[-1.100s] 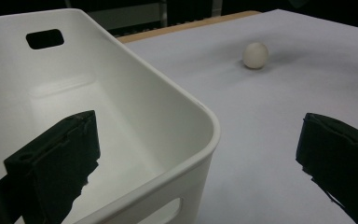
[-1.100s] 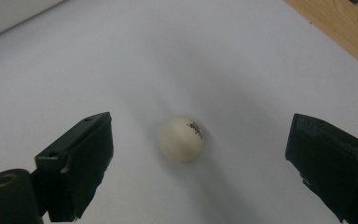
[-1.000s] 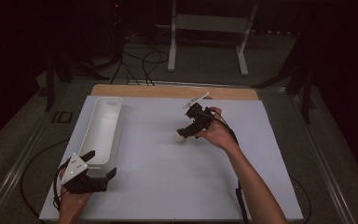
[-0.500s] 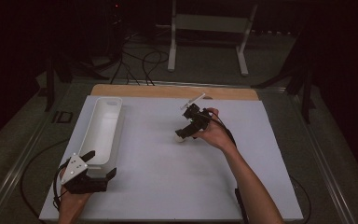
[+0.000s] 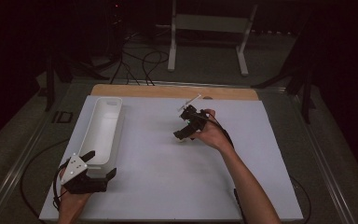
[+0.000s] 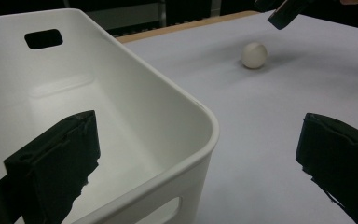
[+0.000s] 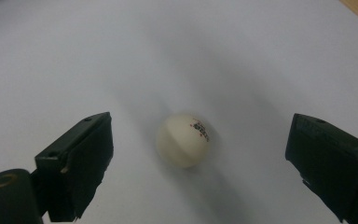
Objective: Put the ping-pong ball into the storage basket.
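The right gripper (image 7: 200, 163) hangs with jaws wide apart either side of a small white plastic ball (image 7: 185, 139) on the table (image 5: 168, 177). The left gripper (image 6: 196, 172), jaws open, straddles the long white plastic bin's (image 6: 121, 93) corner.

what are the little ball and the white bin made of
Ball: looks like thin matte plastic, off-white, with a faint seam and small red print, like a table tennis ball. Bin: likely moulded plastic, white and smooth with a slight sheen, rounded rim and cut-out handle slots.
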### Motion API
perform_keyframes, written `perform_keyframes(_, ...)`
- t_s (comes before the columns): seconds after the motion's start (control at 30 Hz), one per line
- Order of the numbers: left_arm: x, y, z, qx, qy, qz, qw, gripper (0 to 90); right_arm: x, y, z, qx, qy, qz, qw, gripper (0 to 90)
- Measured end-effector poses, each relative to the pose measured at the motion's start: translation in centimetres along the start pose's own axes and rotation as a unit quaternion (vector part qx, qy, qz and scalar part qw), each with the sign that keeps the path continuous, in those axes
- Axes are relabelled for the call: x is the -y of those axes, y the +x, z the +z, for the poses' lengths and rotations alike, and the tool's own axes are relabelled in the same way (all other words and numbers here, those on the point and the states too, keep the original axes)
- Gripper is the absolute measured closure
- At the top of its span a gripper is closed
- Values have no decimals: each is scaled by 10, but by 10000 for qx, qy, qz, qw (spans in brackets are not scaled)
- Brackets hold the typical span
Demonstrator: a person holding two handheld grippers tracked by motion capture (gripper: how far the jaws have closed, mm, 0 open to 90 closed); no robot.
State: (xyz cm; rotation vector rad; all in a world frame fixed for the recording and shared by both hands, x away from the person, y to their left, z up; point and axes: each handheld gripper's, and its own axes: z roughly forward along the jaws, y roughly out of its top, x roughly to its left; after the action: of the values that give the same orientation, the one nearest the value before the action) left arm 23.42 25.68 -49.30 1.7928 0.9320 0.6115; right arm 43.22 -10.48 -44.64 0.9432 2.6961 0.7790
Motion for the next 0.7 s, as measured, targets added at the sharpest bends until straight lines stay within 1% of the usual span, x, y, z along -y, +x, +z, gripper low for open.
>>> perform_keyframes(0.1,0,0,0,-1,2,0,10000,1,0,-1,2,0,23,17,10000,70)
perform_keyframes(0.13,0,0,0,1,2,-1,10000,1,0,-1,3,0,40,59,10000,70)
perform_keyframes(0.27,0,0,0,1,0,1,10000,1,0,-1,4,-9,66,8,10000,70)
perform_keyframes(0.4,0,0,0,1,0,2,10000,1,-1,-1,5,-8,67,31,10000,70)
perform_keyframes(0.57,0,0,0,0,0,2,10000,1,-1,0,8,6,137,42,9999,70)
perform_keyframes(0.63,0,0,0,1,0,1,10000,1,-1,-1,11,13,165,2,9999,70)
perform_keyframes(0.7,0,0,0,2,1,3,10000,1,-1,-1,12,20,188,25,9998,70)
